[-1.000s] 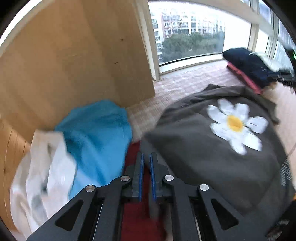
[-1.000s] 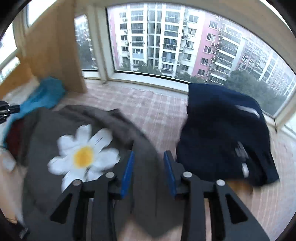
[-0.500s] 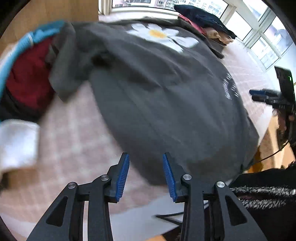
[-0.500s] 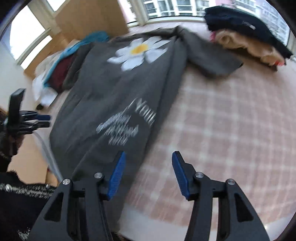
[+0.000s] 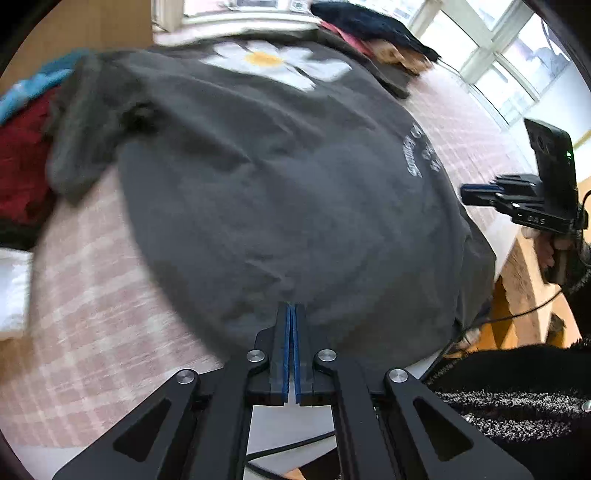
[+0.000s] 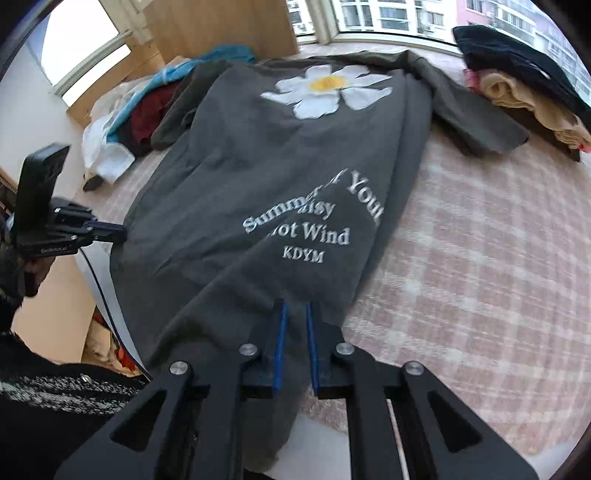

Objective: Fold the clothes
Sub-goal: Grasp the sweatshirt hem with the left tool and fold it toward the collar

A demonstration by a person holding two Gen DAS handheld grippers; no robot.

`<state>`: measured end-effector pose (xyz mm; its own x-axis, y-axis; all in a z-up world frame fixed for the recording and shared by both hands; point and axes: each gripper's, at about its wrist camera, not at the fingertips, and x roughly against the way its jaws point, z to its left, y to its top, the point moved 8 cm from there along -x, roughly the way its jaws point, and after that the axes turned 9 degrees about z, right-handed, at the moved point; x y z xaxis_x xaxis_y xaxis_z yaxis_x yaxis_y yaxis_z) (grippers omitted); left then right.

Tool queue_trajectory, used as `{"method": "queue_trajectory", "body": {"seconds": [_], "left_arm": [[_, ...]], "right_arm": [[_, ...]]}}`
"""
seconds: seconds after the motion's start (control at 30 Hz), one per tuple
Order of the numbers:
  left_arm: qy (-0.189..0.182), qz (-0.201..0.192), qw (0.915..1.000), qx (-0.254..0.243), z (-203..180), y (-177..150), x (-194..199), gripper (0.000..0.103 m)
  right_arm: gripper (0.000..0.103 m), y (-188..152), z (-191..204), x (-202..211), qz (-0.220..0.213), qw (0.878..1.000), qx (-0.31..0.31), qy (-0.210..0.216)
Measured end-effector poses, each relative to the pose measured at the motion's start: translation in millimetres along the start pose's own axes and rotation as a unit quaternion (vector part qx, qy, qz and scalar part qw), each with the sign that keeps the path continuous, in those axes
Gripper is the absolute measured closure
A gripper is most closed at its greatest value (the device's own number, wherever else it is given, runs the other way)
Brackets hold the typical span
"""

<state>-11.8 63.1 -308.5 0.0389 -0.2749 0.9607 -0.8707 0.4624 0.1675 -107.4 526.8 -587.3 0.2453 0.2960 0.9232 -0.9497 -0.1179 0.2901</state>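
A dark grey T-shirt [image 5: 280, 177] with a white daisy print and white lettering lies spread on the pink checked bed cover; it also shows in the right wrist view [image 6: 280, 177]. My left gripper [image 5: 290, 310] is shut on the shirt's bottom hem at the near edge. My right gripper [image 6: 294, 310] is shut on the hem's other corner, with cloth bunched between the blue pads. Each gripper shows in the other's view, the right gripper [image 5: 476, 192] and the left gripper [image 6: 110, 232].
A heap of red, blue and white clothes [image 6: 129, 110] lies at the far left by a wooden panel [image 6: 221, 26]. A stack of folded dark and beige clothes [image 6: 517, 74] sits far right by the window. The bed cover [image 6: 480, 240] ends at the near edge.
Both grippers were open above the shirt's lower hem half a second ago. Both have come down and closed on the hem.
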Motion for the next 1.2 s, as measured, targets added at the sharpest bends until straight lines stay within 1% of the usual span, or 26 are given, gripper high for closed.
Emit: {"method": "queue_trajectory", "body": {"seconds": [0.03, 0.07, 0.1, 0.13, 0.2, 0.23, 0.3, 0.33, 0.4, 0.43, 0.47, 0.5, 0.53, 0.6, 0.67, 0.73, 0.77, 0.8, 0.83, 0.87, 0.9, 1.0, 1.07, 1.1, 1.17, 1.2], "left_arm": [[0.005, -0.001, 1.0000, 0.002, -1.1, -2.2, 1.9, 0.092], [0.011, -0.001, 0.9999, 0.004, -2.2, -4.4, 3.9, 0.076], [0.016, -0.002, 0.9999, 0.006, -3.3, -6.6, 5.8, 0.065], [0.021, -0.003, 0.9997, 0.008, -4.5, -8.7, 7.4, 0.064], [0.026, 0.006, 0.9996, 0.002, -7.3, -6.9, -2.8, 0.064], [0.025, 0.010, 0.9996, 0.002, -8.2, -5.1, -8.2, 0.067], [0.011, 0.000, 0.9999, 0.002, -5.5, -3.1, -0.2, 0.084], [0.004, -0.005, 1.0000, 0.002, -4.2, -2.1, 3.8, 0.100], [-0.009, -0.015, 0.9998, 0.002, -1.5, -0.2, 11.8, 0.100], [-0.016, -0.020, 0.9997, 0.002, -0.1, 0.8, 15.9, 0.100], [-0.023, -0.025, 0.9994, 0.002, 1.2, 1.8, 20.0, 0.100], [-0.030, -0.030, 0.9991, 0.002, 2.6, 2.8, 24.1, 0.100], [-0.037, -0.035, 0.9987, 0.002, 4.0, 3.7, 28.2, 0.100], [-0.050, -0.046, 0.9977, 0.002, 7.0, 5.8, 37.2, 0.100], [-0.058, -0.075, 0.9954, 0.014, 20.5, 10.9, 67.2, 0.100], [-0.043, -0.104, 0.9934, 0.020, 34.6, 16.0, 96.1, 0.100], [-0.033, -0.113, 0.9929, 0.018, 40.4, 20.8, 105.2, 0.100], [-0.023, -0.121, 0.9923, 0.017, 46.1, 25.6, 114.3, 0.100], [-0.014, -0.129, 0.9914, 0.015, 51.8, 30.4, 123.5, 0.100], [-0.004, -0.137, 0.9905, 0.014, 57.5, 35.2, 132.2, 0.100], [0.010, -0.139, 0.9902, 0.012, 64.4, 40.0, 132.1, 0.100], [0.021, -0.143, 0.9890, 0.029, 95.9, 39.1, 139.9, 0.100], [0.028, -0.145, 0.9880, 0.044, 117.4, 37.5, 143.8, 0.100], [0.032, -0.145, 0.9875, 0.052, 124.9, 38.2, 141.8, 0.100], [0.036, -0.144, 0.9865, 0.069, 144.0, 36.7, 145.7, 0.100], [0.039, -0.142, 0.9867, 0.070, 149.4, 38.0, 143.6, 0.100]], "right_arm": [[0.050, 1.1, -2.8, 6.2, -0.009, 1.000, -0.008, -0.005], [0.044, 2.2, -5.1, 11.1, -0.018, 1.000, -0.012, -0.011], [0.043, 3.7, -7.2, 14.4, -0.027, 0.999, -0.014, -0.015], [0.043, 4.8, -9.5, 16.0, -0.031, 0.999, -0.017, -0.019], [0.043, 5.1, -13.7, 13.3, -0.021, 0.999, -0.020, -0.019], [0.043, 5.6, -13.6, 9.3, -0.016, 0.999, -0.020, -0.020], [0.043, 4.3, -10.4, 1.1, -0.004, 1.000, -0.012, -0.018], [0.043, 3.0, -7.8, -3.6, 0.002, 1.000, -0.006, -0.015], [0.044, 0.5, -3.2, -10.8, 0.007, 1.000, 0.004, 0.000], [0.056, -0.5, 0.0, -13.4, 0.007, 1.000, 0.007, 0.016], [0.073, -0.5, 2.5, -14.6, 0.006, 1.000, 0.010, 0.029], [0.102, 0.0, 4.0, -15.1, 0.007, 0.999, 0.012, 0.034], [0.101, 2.3, 4.3, -12.8, 0.003, 0.999, 0.011, 0.031], [0.101, 11.8, 4.0, 3.2, -0.022, 0.999, 0.003, 0.029], [0.101, 29.4, 6.6, 32.3, -0.066, 0.997, -0.008, 0.042], [0.100, 50.2, 10.2, 63.7, -0.107, 0.994, -0.003, 0.021], [0.095, 57.9, 12.0, 71.5, -0.113, 0.994, 0.002, 0.007], [0.063, 63.3, 13.6, 73.3, -0.109, 0.994, 0.008, -0.007], [0.025, 66.5, 14.8, 69.2, -0.095, 0.995, 0.011, -0.015], [0.021, 66.6, 15.7, 58.5, -0.081, 0.996, 0.011, -0.020], [0.021, 65.8, 16.5, 45.9, -0.072, 0.997, 0.011, -0.027], [0.021, 51.7, 11.0, 7.2, -0.032, 0.999, 0.004, -0.033], [0.022, 49.7, 12.1, -18.8, -0.018, 0.999, -0.005, -0.035], [0.022, 48.2, 13.6, -28.4, -0.009, 0.999, -0.011, -0.032], [0.022, 48.0, 22.4, -40.2, 0.000, 1.000, -0.016, -0.006], [0.026, 48.9, 27.9, -44.8, 0.001, 1.000, -0.013, 0.002]]}}
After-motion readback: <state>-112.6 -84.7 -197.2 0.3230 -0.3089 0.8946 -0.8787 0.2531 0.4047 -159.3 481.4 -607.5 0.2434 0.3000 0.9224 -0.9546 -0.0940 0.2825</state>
